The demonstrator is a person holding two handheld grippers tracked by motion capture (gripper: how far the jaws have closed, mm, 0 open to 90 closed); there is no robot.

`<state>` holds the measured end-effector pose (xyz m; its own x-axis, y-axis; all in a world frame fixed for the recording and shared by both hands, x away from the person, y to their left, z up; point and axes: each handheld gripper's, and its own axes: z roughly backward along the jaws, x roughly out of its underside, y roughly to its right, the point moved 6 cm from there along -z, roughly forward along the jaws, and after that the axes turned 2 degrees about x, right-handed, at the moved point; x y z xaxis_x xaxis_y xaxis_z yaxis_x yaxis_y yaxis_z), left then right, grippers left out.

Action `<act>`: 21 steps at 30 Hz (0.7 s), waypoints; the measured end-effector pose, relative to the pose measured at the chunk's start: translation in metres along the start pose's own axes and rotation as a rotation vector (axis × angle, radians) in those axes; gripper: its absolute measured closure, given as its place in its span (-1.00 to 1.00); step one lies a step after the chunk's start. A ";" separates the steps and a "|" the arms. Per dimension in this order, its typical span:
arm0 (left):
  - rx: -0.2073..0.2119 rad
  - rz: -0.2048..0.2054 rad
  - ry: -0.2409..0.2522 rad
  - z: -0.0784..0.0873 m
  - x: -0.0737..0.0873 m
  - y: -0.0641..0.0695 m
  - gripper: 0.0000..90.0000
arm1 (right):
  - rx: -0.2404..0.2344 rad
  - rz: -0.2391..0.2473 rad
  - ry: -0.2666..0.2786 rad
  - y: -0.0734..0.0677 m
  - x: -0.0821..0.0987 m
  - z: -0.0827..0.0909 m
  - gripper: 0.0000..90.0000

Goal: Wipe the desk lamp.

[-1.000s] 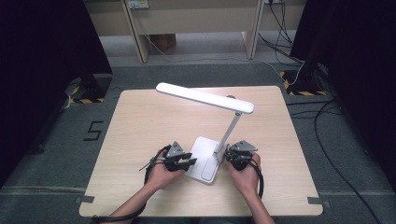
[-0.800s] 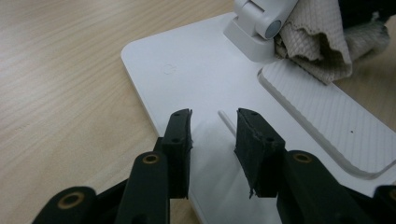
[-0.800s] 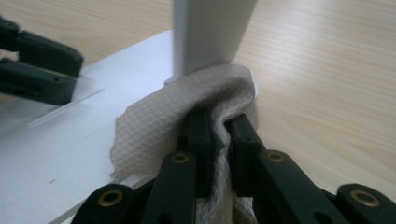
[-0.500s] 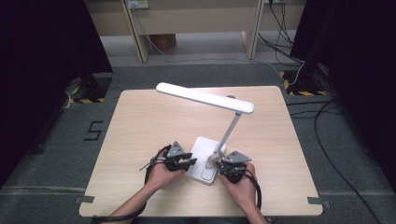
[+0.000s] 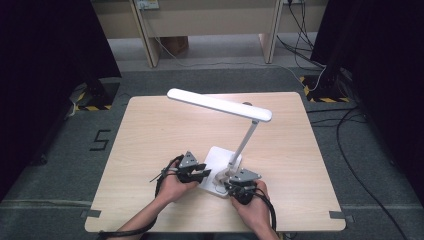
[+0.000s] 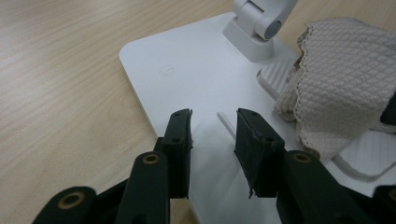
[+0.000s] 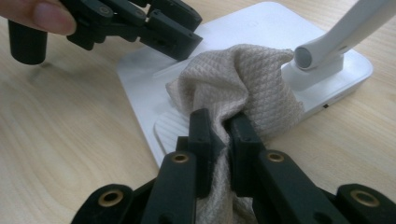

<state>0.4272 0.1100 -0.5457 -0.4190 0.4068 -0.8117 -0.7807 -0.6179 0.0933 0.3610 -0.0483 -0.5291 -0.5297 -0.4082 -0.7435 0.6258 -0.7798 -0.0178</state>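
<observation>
The beige waffle-weave cloth [image 7: 243, 84] lies bunched on the white lamp base [image 6: 187, 79], pinched in the right gripper [image 7: 223, 128]. The left gripper [image 6: 212, 135] rests narrowly open on the base's near left, holding nothing.

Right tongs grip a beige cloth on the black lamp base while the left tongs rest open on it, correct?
Not quite: the lamp base is white, as the right gripper view shows. The right tongs do grip the cloth; the left tongs rest open on the base.

A lab or recording studio is suggested: black curtains [image 5: 45, 75], hazard-taped stands [image 5: 325, 85], loose cables [image 5: 360, 165], a taped floor number [image 5: 100, 140], one wooden counter [image 5: 150, 125].
</observation>
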 end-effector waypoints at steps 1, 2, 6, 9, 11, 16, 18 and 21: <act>0.000 0.000 0.000 0.000 0.000 0.000 0.44 | 0.000 -0.001 -0.003 -0.001 0.000 0.000 0.82; 0.000 0.001 0.001 0.000 0.000 0.000 0.44 | -0.008 0.001 -0.002 -0.003 -0.001 0.000 0.82; -0.001 0.001 -0.001 0.000 0.000 0.000 0.44 | -0.057 0.000 -0.005 -0.015 -0.002 0.001 0.82; 0.000 -0.002 0.000 0.000 0.000 0.000 0.44 | -0.098 0.005 -0.008 -0.025 -0.003 0.000 0.82; 0.003 0.007 0.002 0.000 0.000 0.000 0.44 | -0.125 0.001 -0.004 -0.031 -0.005 0.000 0.82; 0.012 0.087 0.021 0.008 -0.009 -0.006 0.41 | -0.135 -0.014 0.015 -0.031 -0.010 0.000 0.81; 0.008 0.094 0.054 0.016 -0.019 -0.010 0.37 | -0.126 -0.020 0.019 -0.026 -0.011 0.000 0.81; 0.007 0.083 0.092 0.028 -0.034 -0.011 0.30 | -0.116 -0.034 0.028 -0.019 -0.013 -0.001 0.81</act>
<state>0.4367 0.1223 -0.5031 -0.4384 0.2911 -0.8503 -0.7484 -0.6421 0.1661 0.3564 -0.0280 -0.5195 -0.5363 -0.3680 -0.7596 0.6708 -0.7320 -0.1190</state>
